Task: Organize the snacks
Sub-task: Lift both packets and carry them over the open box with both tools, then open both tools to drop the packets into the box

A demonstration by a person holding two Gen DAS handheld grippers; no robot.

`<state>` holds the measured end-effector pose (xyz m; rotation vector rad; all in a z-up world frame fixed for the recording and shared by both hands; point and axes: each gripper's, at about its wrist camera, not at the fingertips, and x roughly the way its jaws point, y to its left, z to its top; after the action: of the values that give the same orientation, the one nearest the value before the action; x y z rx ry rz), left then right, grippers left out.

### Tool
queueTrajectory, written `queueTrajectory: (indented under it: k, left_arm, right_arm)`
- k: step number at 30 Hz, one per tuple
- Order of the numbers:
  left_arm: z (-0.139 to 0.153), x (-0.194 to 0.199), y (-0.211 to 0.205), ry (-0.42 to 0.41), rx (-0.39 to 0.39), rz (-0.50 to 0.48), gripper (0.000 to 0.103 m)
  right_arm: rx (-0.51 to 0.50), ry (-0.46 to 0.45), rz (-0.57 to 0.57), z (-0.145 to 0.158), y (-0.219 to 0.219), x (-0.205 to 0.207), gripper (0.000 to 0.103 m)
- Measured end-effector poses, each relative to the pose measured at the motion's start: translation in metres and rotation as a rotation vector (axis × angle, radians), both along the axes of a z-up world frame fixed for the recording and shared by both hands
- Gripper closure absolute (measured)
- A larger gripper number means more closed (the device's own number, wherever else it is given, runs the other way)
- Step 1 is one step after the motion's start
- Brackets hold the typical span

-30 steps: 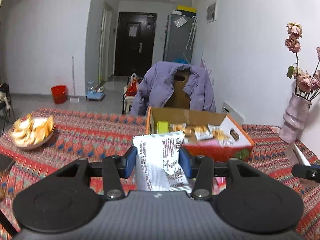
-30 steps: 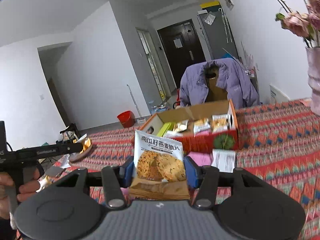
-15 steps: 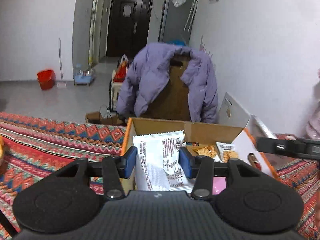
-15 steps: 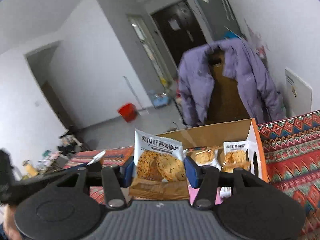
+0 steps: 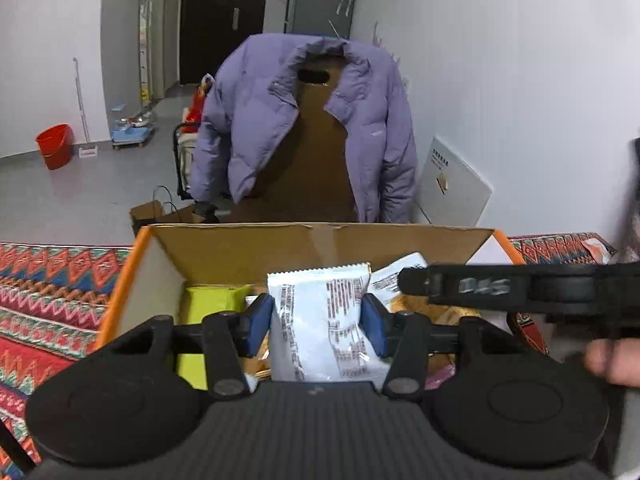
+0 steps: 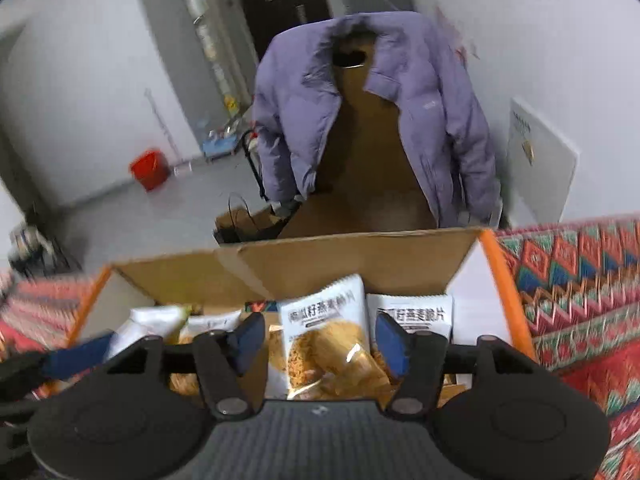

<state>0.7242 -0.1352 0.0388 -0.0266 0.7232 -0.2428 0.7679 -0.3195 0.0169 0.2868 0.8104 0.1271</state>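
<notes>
Patterned red cloth covers the bench point(image 5: 52, 300), and the open cardboard box point(image 5: 312, 240) sits on it at twelve o'clock, snacks inside. The left gripper point(image 5: 316, 320) has its jaws clamped on a white snack packet point(image 5: 320, 320), back side showing, above the box. The right gripper point(image 6: 320, 336) has jaws spread wider than the oat crisp packet point(image 6: 324, 332) between them; whether they touch it is unclear under the motion blur. Beyond, a purple jacket point(image 5: 304, 120) drapes a chair; a red bucket point(image 5: 54, 146) stands at ten o'clock.
</notes>
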Motion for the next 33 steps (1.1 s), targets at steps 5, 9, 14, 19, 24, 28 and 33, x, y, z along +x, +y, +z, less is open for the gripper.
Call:
queueTrajectory:
  k: [5, 9, 14, 19, 24, 28, 33]
  left_arm:
    - [0.005, -0.007, 0.004, -0.021, -0.016, -0.014, 0.042]
    - [0.022, -0.031, 0.021, -0.074, 0.028, -0.025, 0.035]
    - [0.042, -0.078, 0.047, -0.111, 0.104, -0.01, 0.035]
    - [0.065, -0.143, 0.075, -0.138, 0.126, 0.013, 0.03]
    - [0.085, -0.21, 0.093, -0.172, 0.121, 0.036, 0.029]
    - [0.094, -0.267, 0.1, -0.188, 0.093, 0.042, 0.027]
    - [0.089, -0.34, 0.107, -0.212, 0.062, 0.064, 0.024]
  right_arm:
    - [-0.013, -0.05, -0.005, 0.018, -0.026, -0.023, 0.034]
    - [-0.026, -0.076, 0.019, 0.037, -0.041, -0.05, 0.031]
    - [-0.063, -0.104, 0.057, 0.061, -0.051, -0.102, 0.024]
    - [-0.171, -0.154, 0.092, 0.075, -0.045, -0.174, 0.022]
    - [-0.212, -0.221, 0.12, 0.092, -0.036, -0.242, 0.021]
    - [-0.239, -0.286, 0.14, 0.105, -0.027, -0.294, 0.017]
    - [-0.238, -0.346, 0.158, 0.11, -0.021, -0.364, 0.015]
